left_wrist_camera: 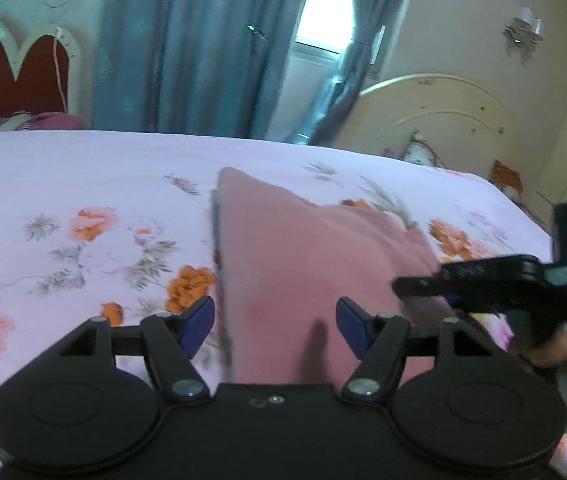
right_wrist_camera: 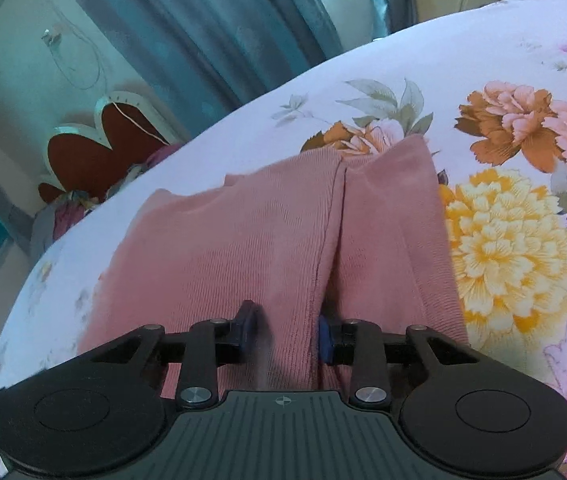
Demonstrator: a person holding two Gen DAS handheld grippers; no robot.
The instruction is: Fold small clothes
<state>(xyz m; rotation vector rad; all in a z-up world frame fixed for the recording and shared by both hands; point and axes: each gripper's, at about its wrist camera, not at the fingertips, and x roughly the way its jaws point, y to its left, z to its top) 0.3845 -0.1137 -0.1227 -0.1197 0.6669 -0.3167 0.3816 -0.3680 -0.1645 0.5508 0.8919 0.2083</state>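
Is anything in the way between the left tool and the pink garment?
Nothing visible. The left tool is open right over the pink garment on the floral bedsheet. The right tool is at the garment's right edge, off that path.

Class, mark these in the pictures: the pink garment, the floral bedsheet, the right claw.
pink garment (right_wrist_camera: 243, 240): right wrist view, ribbed middle.
floral bedsheet (left_wrist_camera: 83, 168): left wrist view, bare patch.
right claw (right_wrist_camera: 285, 330): right wrist view, between fingertips.

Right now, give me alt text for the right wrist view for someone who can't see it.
A dusty-pink ribbed knit garment lies on a floral bedsheet, a raised fold of it between the pads of the right claw. Blue curtains hang behind the bed.
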